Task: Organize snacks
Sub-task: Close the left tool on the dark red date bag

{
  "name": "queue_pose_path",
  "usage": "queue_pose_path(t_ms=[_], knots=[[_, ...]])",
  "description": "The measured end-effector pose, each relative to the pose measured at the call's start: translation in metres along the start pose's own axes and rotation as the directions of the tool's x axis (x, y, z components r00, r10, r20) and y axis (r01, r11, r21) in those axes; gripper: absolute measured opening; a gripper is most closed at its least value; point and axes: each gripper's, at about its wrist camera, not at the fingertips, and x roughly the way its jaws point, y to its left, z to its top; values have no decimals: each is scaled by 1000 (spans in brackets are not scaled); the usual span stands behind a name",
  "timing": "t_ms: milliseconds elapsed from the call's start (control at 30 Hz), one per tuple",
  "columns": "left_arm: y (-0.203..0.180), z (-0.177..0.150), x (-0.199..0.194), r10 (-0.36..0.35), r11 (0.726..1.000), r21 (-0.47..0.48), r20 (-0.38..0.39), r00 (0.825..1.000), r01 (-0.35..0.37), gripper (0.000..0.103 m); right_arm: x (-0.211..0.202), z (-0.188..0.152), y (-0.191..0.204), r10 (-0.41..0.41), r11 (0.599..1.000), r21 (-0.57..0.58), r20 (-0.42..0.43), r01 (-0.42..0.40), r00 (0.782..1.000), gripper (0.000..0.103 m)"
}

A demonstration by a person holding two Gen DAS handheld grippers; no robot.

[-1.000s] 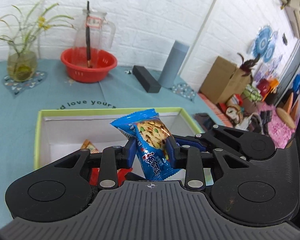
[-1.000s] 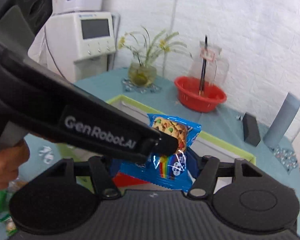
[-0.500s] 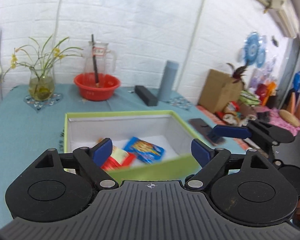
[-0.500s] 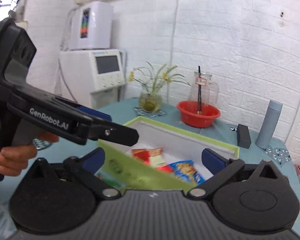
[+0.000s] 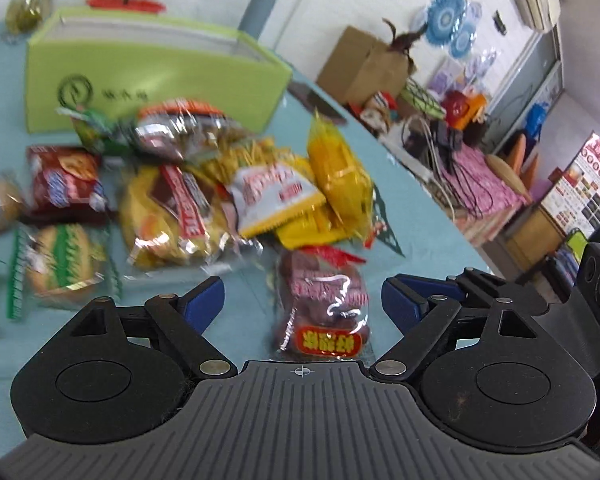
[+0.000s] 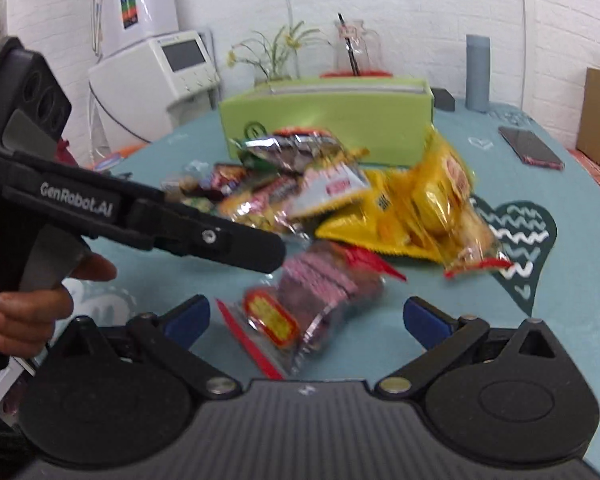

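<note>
Snacks (image 5: 204, 196) (box (image 5: 152, 76) too) on table (image 5: 416, 224)

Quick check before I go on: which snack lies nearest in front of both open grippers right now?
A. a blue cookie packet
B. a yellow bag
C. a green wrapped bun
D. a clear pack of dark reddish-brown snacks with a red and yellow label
D: the clear pack of dark reddish-brown snacks lies on the tablecloth just ahead of the left gripper and the right gripper, both empty.

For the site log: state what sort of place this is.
Probably a lived-in home room used as a recording spot, not a lab or shop. A teal tablecloth carries a flower vase and a red basin, with a cardboard box and cluttered household goods along the white brick wall.
</note>
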Motion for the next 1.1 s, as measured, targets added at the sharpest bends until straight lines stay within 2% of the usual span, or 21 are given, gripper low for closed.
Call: queue_pose_path(t_ms=[67,133,200,267,300,467,567,633,700,767,833,933,1033,1067,1100], knots=[[2,-2,12,0,1000,-15,-28,1000,-1,67,8,0,-1,-3,1000,-11,-15,3,1000,103],[5,-2,20,-8,1000,-31,-54,999,6,56,17,2,-1,25,999,-33,-20,-26,999,103],[9,-2,22,-29,998,-49,-63,998,25,37,26,5,6,51,997,-63,-40,-53,998,102],[13,-4,19,-34,998,-62,-70,997,30,28,32,10,19,79,990,-113,-37,-83,996,102],[18,-6,15,-33,997,-74,-71,997,28,27,34,12,26,101,985,-135,-35,-105,994,102],[34,-23,-21,46,993,-109,-40,998,-50,27,43,15,59,192,961,-189,-54,-199,980,102],[46,-32,-43,90,986,-139,-16,996,-91,31,49,12,76,246,944,-211,-55,-252,968,102],[51,-36,-52,114,981,-159,1,993,-112,41,53,13,82,252,942,-216,-57,-258,966,102],[52,-35,-58,147,974,-177,20,989,-141,61,52,14,82,231,949,-212,-46,-235,972,102],[49,-33,-62,168,975,-158,43,985,-159,67,48,14,79,199,960,-195,-31,-201,979,102],[47,-33,-60,171,976,-145,46,984,-163,67,45,12,75,179,968,-173,-23,-180,984,102],[47,-33,-49,139,980,-147,18,990,-135,62,42,11,73,170,972,-165,-13,-169,985,102],[42,-34,-46,150,982,-124,25,988,-146,61,44,9,75,173,969,-179,-10,-172,985,101],[42,-35,-46,147,982,-123,26,989,-143,60,47,8,75,173,968,-179,-19,-174,985,99],[43,-36,-47,144,982,-126,28,989,-139,56,52,7,75,173,968,-177,-33,-176,984,92]])
